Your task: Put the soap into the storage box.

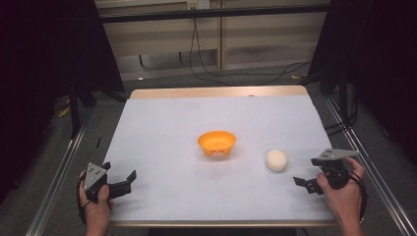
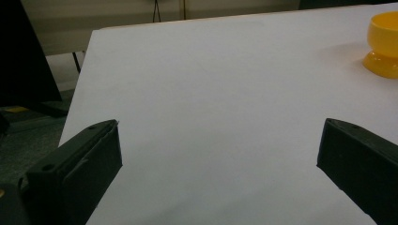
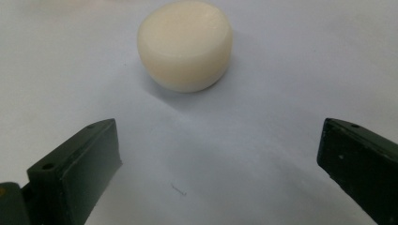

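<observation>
Right gripper (image 1: 306, 173): jaws spread wide, nothing between them; it sits near the table's right front edge, aimed leftward at the cream ball (image 1: 276, 160).
Cream ball: rests on the white table cover (image 1: 167, 128), near the right gripper but apart from it, to the right of the orange bowl (image 1: 217, 142) and well clear of it.
Right gripper view: the ball (image 3: 185, 44) lies ahead of the two black jaws, centred between their lines, with bare cover between ball and jaw tips; here it reads as a squat, flat-topped round shape, which the high view leaves too small to tell.
Left gripper (image 1: 119, 177): jaws also wide apart and empty, at the table's left front corner, pointing rightward across the cover.
Left gripper view: the orange bowl (image 2: 384, 44) shows at the far right edge, standing upright on a foot; the foot is hard to make out from above.
Right hand (image 1: 344, 189): wraps the gripper's body from the front, forearm entering from the bottom right.
Left hand (image 1: 96, 209): grips from below, with a cable looped beside the wrist.
</observation>
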The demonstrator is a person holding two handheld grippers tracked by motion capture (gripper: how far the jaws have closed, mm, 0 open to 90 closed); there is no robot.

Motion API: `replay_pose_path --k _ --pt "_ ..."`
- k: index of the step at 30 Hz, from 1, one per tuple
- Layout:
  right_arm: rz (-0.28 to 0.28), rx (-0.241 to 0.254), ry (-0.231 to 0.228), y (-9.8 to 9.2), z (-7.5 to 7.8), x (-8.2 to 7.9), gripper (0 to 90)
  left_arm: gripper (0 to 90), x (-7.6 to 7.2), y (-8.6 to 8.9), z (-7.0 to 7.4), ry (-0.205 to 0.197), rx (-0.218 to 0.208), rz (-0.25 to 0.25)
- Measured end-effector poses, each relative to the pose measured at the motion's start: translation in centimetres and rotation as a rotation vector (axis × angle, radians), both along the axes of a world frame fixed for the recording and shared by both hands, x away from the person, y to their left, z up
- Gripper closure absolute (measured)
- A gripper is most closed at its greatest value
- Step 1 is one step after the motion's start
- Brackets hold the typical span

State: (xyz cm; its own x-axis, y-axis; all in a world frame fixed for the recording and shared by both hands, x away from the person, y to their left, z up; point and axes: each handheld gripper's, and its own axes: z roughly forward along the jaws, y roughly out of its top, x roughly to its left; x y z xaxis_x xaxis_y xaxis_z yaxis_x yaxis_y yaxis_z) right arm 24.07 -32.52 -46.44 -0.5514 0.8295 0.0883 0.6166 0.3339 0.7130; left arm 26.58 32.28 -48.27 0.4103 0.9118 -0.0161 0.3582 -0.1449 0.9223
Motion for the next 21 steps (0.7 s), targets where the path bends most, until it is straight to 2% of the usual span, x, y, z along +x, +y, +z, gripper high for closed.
replay_pose_path --k 10,12,14,21 --pt "0.009 -0.033 0.019 0.9 0.7 1.5 0.0 0.0 0.0 0.0 0.0 0.0 0.001 -0.002" --pt "0.019 -0.038 0.012 1.1 0.8 1.8 0.0 0.0 0.0 0.0 0.0 0.0 0.0 -0.002" --pt "0.023 -0.041 0.029 1.3 0.9 2.1 0.0 0.0 0.0 0.1 0.0 -0.002 0.006 -0.007" --pt "0.053 -0.047 0.038 2.3 0.9 3.3 0.0 0.0 0.0 0.0 0.0 0.0 -0.001 -0.003"
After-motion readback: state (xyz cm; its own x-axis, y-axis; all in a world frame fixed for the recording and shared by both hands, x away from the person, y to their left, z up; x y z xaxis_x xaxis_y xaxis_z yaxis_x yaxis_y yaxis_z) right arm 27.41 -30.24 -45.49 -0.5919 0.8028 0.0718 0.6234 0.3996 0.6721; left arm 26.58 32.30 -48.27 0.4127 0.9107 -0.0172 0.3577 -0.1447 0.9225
